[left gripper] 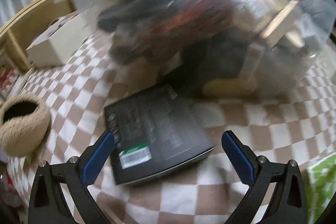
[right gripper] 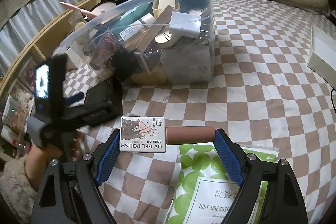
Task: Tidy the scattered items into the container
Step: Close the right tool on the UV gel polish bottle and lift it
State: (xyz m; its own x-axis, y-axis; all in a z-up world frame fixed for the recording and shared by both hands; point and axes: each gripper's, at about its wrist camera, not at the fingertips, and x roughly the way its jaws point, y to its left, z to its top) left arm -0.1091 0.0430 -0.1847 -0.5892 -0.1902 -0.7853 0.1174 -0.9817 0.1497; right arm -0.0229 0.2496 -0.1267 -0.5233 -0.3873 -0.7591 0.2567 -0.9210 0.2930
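Observation:
A UV gel polish bottle [right gripper: 142,133] with a brown cap [right gripper: 190,134] is held lengthwise in my right gripper [right gripper: 167,138], shut on it end to end above the checkered bedspread. Behind it stands the clear plastic container [right gripper: 147,35], crammed with several items. A flat black box [left gripper: 155,135] lies on the bedspread in front of the container [left gripper: 189,24]. My left gripper [left gripper: 168,140] hangs open over that box, its left pad near the box's left edge and the right pad apart from it. The left wrist view is blurred.
A fuzzy beige pot [left gripper: 21,125] sits at the left and a white box [left gripper: 56,43] behind it. A green-dotted pack [right gripper: 210,182] lies under my right gripper. Another white box [right gripper: 323,51] rests at the far right. A person's hand [right gripper: 42,152] holds the left tool.

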